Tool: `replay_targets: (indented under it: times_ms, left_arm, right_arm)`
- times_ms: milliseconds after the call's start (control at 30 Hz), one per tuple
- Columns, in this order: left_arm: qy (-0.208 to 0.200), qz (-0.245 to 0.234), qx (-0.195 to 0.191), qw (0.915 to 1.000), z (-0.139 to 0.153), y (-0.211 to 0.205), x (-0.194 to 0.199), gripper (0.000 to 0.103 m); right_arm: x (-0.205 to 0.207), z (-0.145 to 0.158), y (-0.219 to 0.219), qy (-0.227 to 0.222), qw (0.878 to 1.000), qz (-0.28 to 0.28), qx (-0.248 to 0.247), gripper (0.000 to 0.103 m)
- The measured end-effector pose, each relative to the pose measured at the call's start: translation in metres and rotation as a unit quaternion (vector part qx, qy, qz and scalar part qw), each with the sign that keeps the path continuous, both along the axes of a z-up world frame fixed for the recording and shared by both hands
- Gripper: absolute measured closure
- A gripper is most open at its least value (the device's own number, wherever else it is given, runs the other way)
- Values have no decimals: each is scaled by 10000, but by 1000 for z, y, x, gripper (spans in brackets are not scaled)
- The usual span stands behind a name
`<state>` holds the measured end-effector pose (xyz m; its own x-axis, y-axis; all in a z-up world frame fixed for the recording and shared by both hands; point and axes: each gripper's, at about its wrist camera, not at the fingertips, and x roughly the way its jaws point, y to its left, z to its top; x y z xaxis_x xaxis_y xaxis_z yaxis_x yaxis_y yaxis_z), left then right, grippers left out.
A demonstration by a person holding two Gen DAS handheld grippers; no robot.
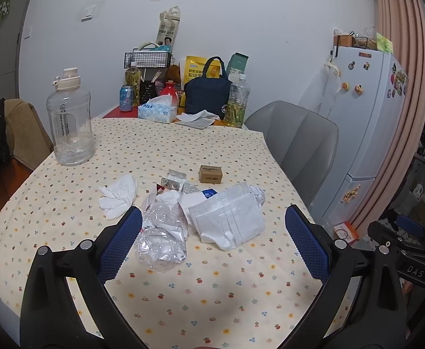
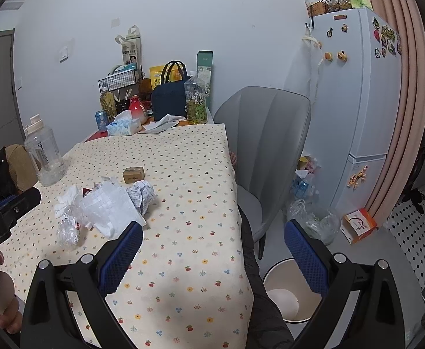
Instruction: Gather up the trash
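Through the left wrist camera I saw my left tongs [image 1: 213, 242] spread wide and holding nothing, poised low over the table [image 1: 212, 305] with its flowered cloth. I judged I had them aimed that way to take in the heap of trash ahead: a crumpled clear plastic wrapper [image 1: 160, 242] lay just beside the left finger, perhaps touching it, and a white paper bag [image 1: 230, 218] sat between the two fingers but a little beyond their tips. A wadded tissue [image 1: 119, 196] lay off to the left, a small brown box [image 1: 211, 173] farther back, and a balled-up printed paper [image 1: 257, 193] behind the bag. The big water jug [image 1: 70, 122] stood well apart, near the table's left edge.

Through the right wrist camera my right tongs [image 2: 213, 242] were equally wide open and empty, hanging over the table's right edge. The trash heap lay up and to the left of them, the white bag nearest the left finger. Below the right finger stood a white bin [image 2: 292, 293] on the floor beside the grey chair [image 2: 264, 133]; I took that as the likely drop point, which would explain holding this tool on that side.
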<state>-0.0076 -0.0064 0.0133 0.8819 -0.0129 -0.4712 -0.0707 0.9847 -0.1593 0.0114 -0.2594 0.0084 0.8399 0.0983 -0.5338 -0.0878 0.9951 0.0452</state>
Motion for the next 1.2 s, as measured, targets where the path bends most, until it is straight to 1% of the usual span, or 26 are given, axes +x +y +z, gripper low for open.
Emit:
replay_targets:
  times_ms: [1200]
  left_arm:
    - [15,-148,-32,9999,-4,-4,-2,5]
  right_arm:
    - [-1,-3,-3,-25,10000,-52,-18,8]
